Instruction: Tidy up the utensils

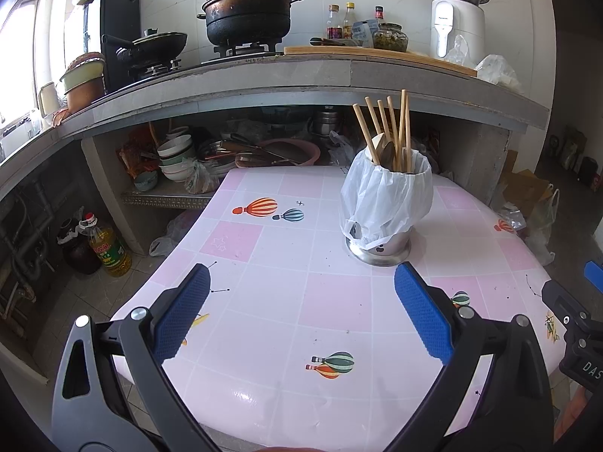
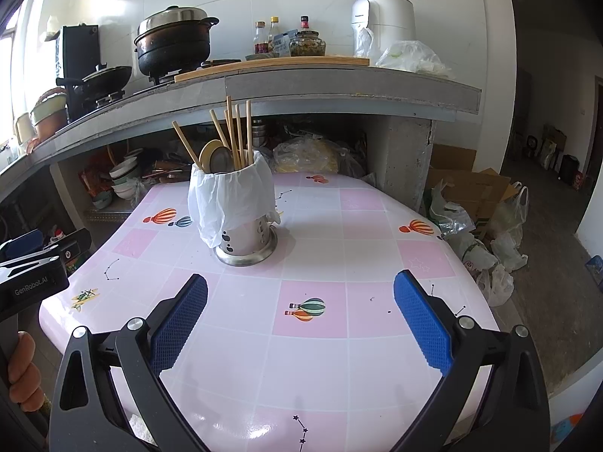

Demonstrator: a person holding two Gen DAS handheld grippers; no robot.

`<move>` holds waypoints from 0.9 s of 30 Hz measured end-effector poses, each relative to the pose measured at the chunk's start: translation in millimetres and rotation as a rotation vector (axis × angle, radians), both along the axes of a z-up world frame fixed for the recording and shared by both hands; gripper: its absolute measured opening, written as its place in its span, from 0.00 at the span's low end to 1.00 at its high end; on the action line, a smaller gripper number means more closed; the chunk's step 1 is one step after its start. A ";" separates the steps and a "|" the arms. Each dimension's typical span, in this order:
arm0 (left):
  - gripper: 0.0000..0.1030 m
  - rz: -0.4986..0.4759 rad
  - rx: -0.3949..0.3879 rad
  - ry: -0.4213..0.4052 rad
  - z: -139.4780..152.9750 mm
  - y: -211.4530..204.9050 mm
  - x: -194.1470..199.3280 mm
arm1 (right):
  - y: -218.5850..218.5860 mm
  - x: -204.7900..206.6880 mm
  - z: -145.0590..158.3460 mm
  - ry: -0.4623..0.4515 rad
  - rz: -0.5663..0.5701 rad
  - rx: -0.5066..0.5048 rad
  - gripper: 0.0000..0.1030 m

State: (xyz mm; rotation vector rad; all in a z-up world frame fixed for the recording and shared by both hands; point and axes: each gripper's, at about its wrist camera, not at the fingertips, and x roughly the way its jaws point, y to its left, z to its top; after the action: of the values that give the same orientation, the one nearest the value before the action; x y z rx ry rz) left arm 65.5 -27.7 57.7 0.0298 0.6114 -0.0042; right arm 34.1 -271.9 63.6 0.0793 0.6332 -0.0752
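Observation:
A steel utensil holder (image 1: 380,243) lined with a white plastic bag (image 1: 384,196) stands on the pink tiled table (image 1: 264,301). Several wooden chopsticks (image 1: 392,128) and spoons (image 1: 386,152) stand upright in it. The holder also shows in the right wrist view (image 2: 247,239) with its chopsticks (image 2: 235,132) and spoons (image 2: 216,158). My left gripper (image 1: 301,282) is open and empty, just short of the holder. My right gripper (image 2: 300,286) is open and empty, short of the holder and to its right. The left gripper's body shows in the right wrist view (image 2: 34,267).
A grey counter (image 1: 301,79) runs behind the table with a black pot (image 1: 248,11), a pan (image 1: 150,45), bottles (image 1: 343,22) and a white appliance (image 1: 456,26). Bowls (image 1: 177,158) sit on the shelf below. An oil bottle (image 1: 107,245) stands on the floor at left; bags and boxes (image 2: 486,226) lie at right.

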 end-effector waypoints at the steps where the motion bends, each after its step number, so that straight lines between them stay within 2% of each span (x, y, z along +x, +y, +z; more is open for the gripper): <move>1: 0.92 0.000 0.000 0.000 0.1 0.2 -0.1 | 0.1 0.0 0.0 0.000 -0.001 -0.001 0.94; 27: 0.92 -0.001 0.000 0.000 0.6 0.5 0.6 | 1.7 0.6 1.6 -0.002 0.011 -0.005 0.94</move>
State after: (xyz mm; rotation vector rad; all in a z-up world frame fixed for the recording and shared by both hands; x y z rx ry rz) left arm 66.1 -27.2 58.2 0.0297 0.6117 -0.0053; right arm 34.7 -270.2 65.2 0.0706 0.6318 -0.0660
